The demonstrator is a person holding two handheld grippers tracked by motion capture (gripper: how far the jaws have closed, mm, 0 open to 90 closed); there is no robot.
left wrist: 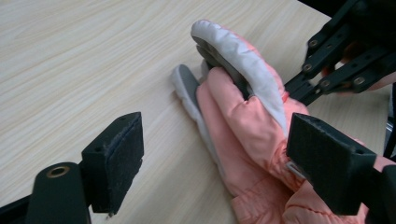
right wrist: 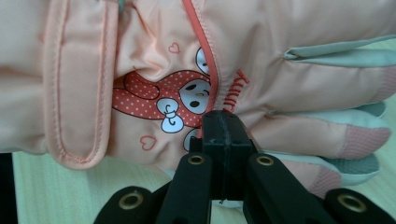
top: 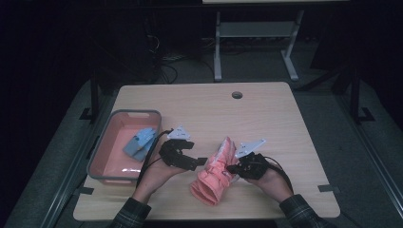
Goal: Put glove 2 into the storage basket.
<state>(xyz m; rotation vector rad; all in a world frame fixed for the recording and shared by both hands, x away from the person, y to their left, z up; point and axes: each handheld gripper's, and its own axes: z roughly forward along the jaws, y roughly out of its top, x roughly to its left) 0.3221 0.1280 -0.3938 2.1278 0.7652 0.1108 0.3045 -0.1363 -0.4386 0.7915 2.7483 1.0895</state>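
1. High view is showing a pale wooden table (top: 266, 114) with a person's two hands coming in from the bottom edge, each one holding a black two-jaw gripper.
2. Lying between them, near the front edge, is a padded salmon-pink winter glove with white and grey fingertips (top: 216, 173), its fingers pointing away from the person.
3. The right gripper (top: 231, 167) is pinching the glove's right side; in the right gripper view its jaws are pressing flat together on a fold of the pink fabric (right wrist: 154, 70), just below a printed cartoon rabbit with a dotted red hood (right wrist: 173, 102).
4. The left gripper (top: 202, 161) is sitting at the glove's left edge with its jaws spread wide; in the left gripper view the glove (left wrist: 243, 116) is lying between the two black pads, close to one of them and well apart from the other, which is hanging over bare wood.
5. A pink plastic tub with a grey rim (top: 102, 154) is standing at the table's left side, and a light blue glove (top: 140, 142) is resting inside it.
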